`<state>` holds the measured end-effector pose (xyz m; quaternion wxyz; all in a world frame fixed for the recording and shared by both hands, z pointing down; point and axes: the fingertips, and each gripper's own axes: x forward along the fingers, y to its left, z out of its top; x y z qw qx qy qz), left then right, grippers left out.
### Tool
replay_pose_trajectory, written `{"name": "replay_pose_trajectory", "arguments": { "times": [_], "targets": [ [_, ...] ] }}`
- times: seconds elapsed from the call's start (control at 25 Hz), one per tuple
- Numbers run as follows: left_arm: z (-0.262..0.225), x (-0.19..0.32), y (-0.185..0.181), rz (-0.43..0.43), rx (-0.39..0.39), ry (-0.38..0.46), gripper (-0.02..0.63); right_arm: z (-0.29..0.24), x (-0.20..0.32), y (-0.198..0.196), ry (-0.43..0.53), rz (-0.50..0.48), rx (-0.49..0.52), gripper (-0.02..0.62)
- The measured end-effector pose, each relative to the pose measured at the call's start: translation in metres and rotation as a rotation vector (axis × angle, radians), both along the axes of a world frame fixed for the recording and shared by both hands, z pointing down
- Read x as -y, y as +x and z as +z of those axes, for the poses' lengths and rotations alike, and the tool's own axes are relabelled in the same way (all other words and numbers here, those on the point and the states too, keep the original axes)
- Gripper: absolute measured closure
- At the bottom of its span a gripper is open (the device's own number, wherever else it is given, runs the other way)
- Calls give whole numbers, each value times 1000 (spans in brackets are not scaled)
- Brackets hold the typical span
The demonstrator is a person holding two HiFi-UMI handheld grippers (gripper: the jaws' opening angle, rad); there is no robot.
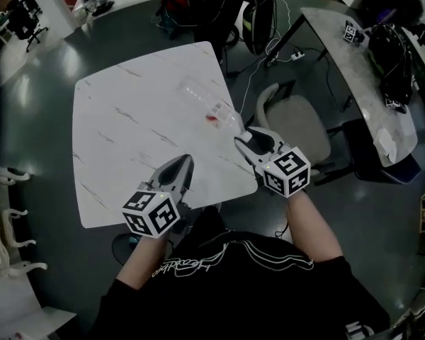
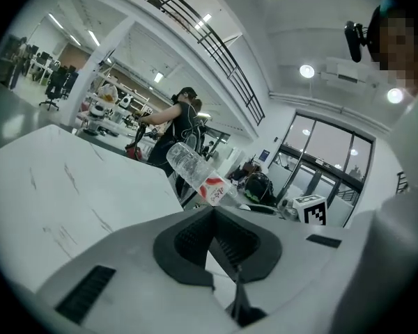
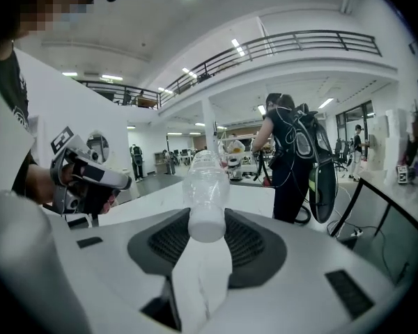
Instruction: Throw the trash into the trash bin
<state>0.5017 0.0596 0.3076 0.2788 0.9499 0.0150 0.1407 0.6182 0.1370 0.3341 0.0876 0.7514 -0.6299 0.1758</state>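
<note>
The right gripper has its fingers grasping a clear plastic water bottle by the capped end. The bottle's body sticks straight out beyond the fingertips, angled up and clear of the white marble counter beneath it. A red-and-white label sits on the bottle just past the fingertips. The bottle looks empty.

The left gripper is level with the right one and a little apart from it, above the counter's near edge. Its fingers are clenched together with nothing between them. The bottle hangs ahead of those fingertips and off to their right, not touching them.

Beyond the right fingers, past the counter's edge, stands a pale office chair. Farther off a person wearing a dark backpack faces away.
</note>
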Motion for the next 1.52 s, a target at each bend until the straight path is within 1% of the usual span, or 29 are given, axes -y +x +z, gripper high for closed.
{"name": "replay_pose_trajectory", "arguments": {
  "times": [0.16,0.28,0.44,0.56,0.68,0.76,0.96,1.08,1.32,1.52],
  "targets": [
    [-17,-13,-33,-39,-33,22,601,-27,-24,-32,68,0,16,420],
    [-34,-22,-58,-60,-61,50,601,-49,-38,-58,117,-13,1,420],
    [-53,-32,-100,-96,-90,84,601,-73,-41,-100,166,-64,-20,420],
    [-57,-31,-136,-152,-92,101,601,-82,-31,-129,195,-121,-8,420],
    [-58,-24,-173,-241,-84,110,601,-86,-13,-157,215,-203,21,420],
    [-61,-12,-205,-318,-81,115,601,-88,6,-182,223,-270,36,420],
    [-54,26,-302,-570,-71,105,601,-87,69,-262,221,-488,64,420],
    [-46,39,-356,-683,-55,94,601,-83,98,-310,216,-588,90,420],
    [-27,54,-462,-881,-33,57,601,-63,147,-414,166,-776,120,420],
    [-5,73,-552,-1001,-19,4,601,-37,183,-503,89,-874,148,420]
  ]
}}
